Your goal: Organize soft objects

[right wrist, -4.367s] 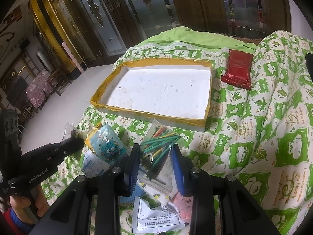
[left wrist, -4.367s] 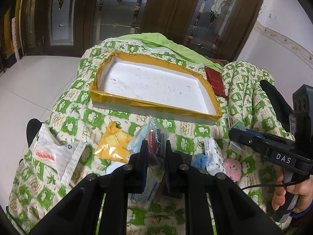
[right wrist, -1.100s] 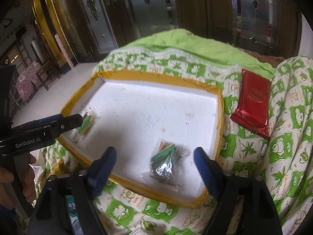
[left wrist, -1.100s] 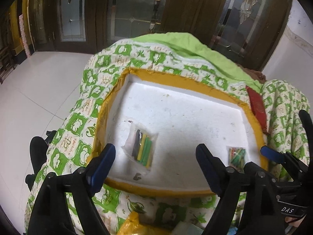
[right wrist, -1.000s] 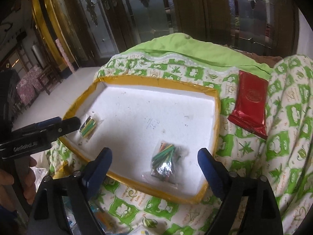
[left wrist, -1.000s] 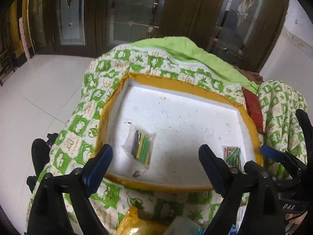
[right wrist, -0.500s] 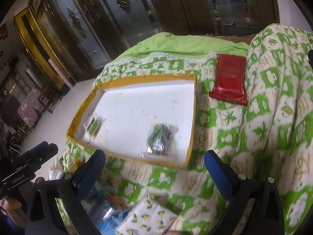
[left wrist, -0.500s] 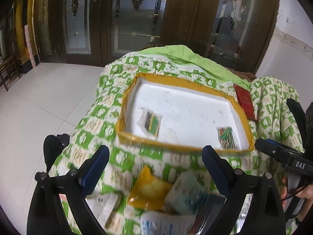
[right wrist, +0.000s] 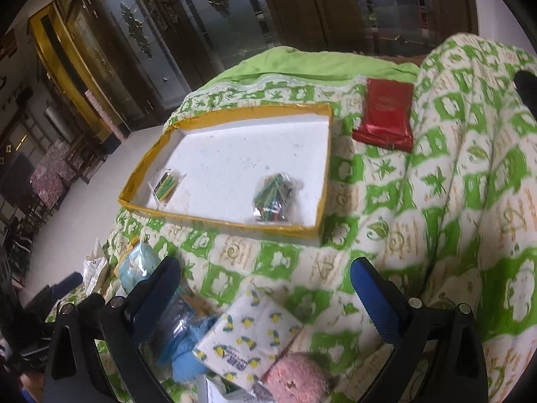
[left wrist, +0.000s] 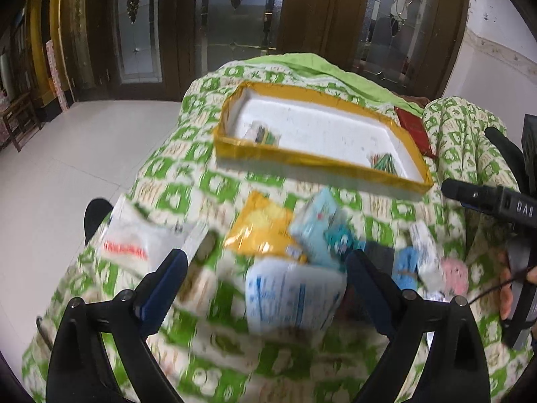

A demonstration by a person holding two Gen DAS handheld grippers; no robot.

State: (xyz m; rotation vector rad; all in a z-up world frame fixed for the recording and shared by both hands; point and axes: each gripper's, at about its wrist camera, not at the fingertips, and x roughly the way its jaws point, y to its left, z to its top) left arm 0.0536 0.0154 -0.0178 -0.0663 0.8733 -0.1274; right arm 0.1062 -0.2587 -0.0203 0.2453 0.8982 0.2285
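Observation:
A white foam tray with a yellow rim (left wrist: 302, 159) (right wrist: 218, 221) lies on the green-patterned quilt. Two clear bags of coloured sticks rest inside it, one at the left (right wrist: 166, 184) and one at the right (right wrist: 273, 196). My left gripper (left wrist: 265, 262) hovers open and empty over a blurred pile: a white-and-blue packet (left wrist: 292, 295), a yellow packet (left wrist: 261, 228) and a light blue packet (left wrist: 319, 221). My right gripper (right wrist: 265, 268) is open and empty above a lemon-print tissue pack (right wrist: 248, 336), a pink plush (right wrist: 298, 379) and a blue soft item (right wrist: 188, 356).
A red packet (right wrist: 386, 114) lies on the quilt right of the tray. A white packet with red print (left wrist: 134, 238) sits at the quilt's left edge, with tiled floor (left wrist: 67, 168) beyond. Wooden glass doors stand behind. A hand holds the right gripper's handle (left wrist: 517, 268).
Earlier each gripper was shut on a stick bag in the pile; both bags now lie in the tray. Both grippers have drawn back from the tray to above the pile, open.

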